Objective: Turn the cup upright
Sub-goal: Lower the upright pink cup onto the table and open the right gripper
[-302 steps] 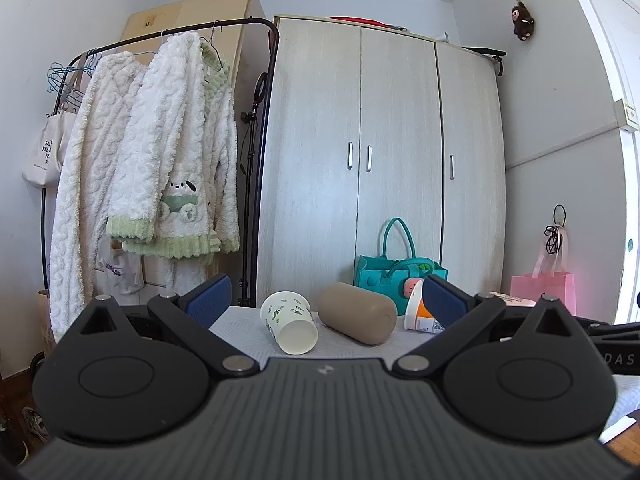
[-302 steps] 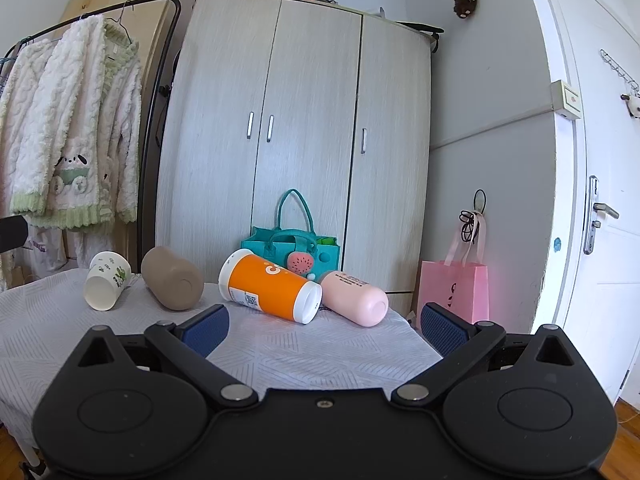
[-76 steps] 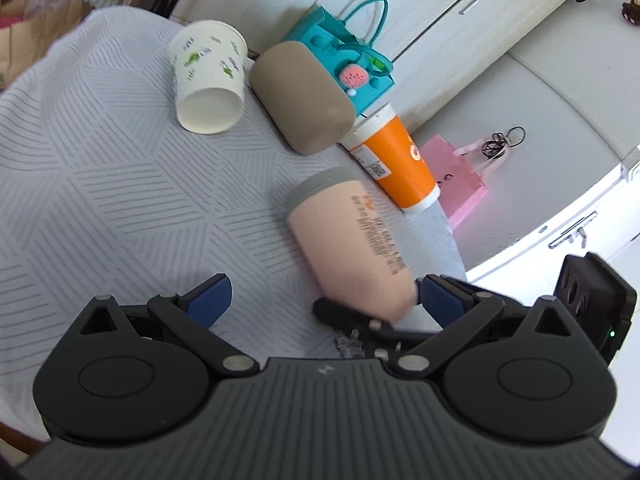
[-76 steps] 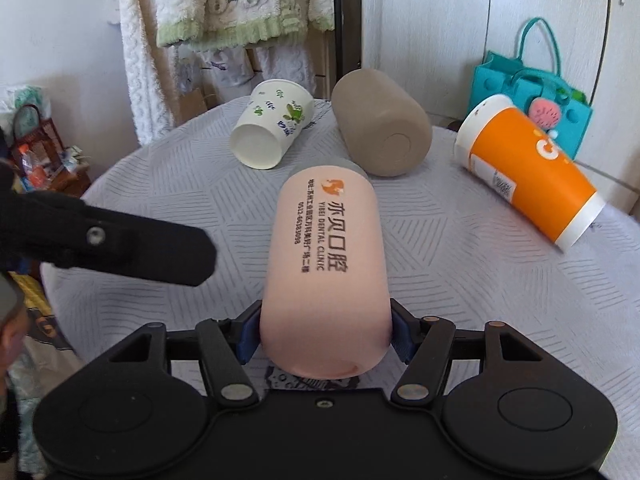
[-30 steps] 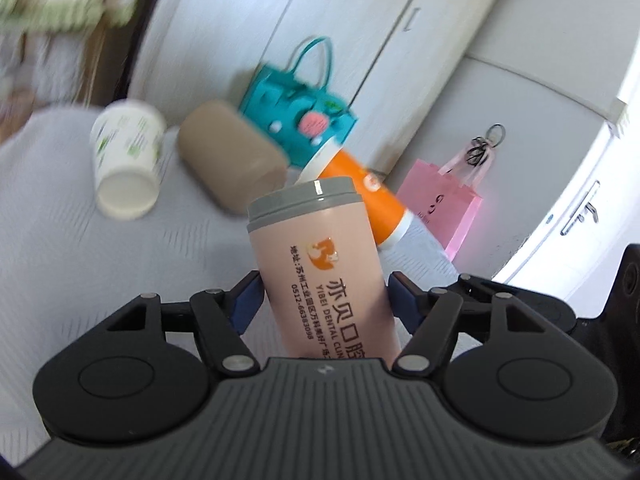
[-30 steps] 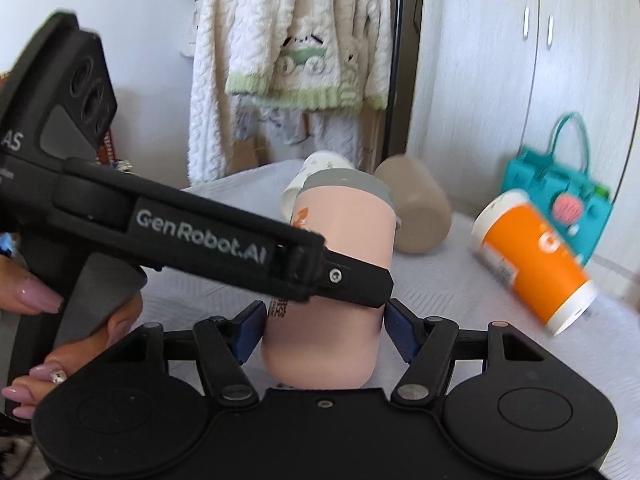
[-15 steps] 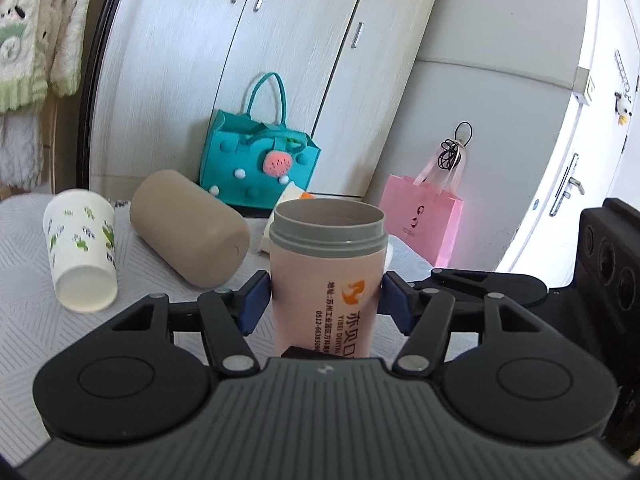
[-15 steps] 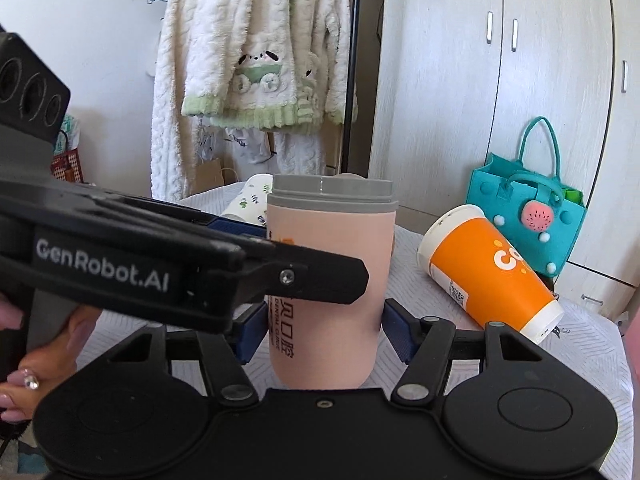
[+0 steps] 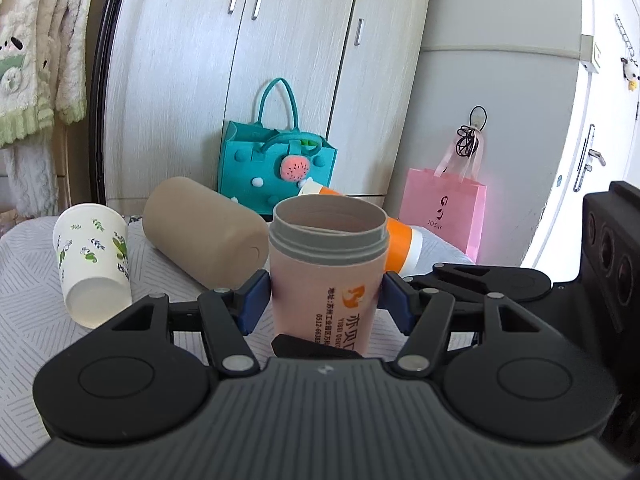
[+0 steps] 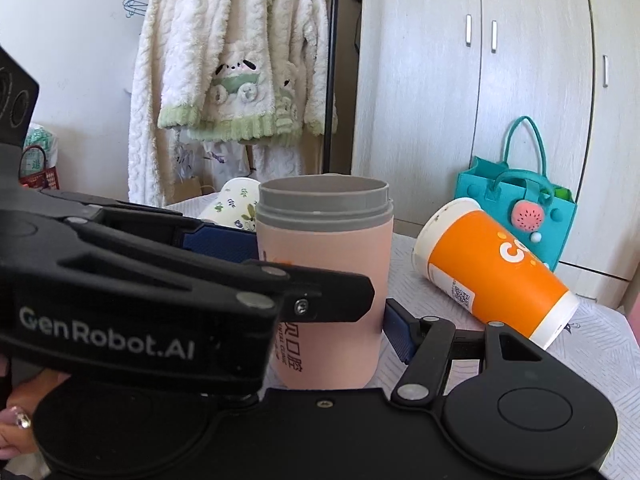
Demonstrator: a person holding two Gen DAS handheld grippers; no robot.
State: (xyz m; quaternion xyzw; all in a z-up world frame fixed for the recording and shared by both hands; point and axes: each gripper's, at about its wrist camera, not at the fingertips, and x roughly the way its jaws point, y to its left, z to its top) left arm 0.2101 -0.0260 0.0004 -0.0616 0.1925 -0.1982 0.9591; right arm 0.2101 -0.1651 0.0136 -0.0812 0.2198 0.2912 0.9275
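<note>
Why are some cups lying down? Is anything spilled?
Three are tipped on their sides: the white leaf-print cup, the tan cup and the orange cup. Only the pink cup stands upright. No spill shows on the table.

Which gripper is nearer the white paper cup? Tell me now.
Left. The left gripper straddles the pink cup with one finger close beside the white paper cup. The right gripper faces it from across the pink cup, farther off.
</note>
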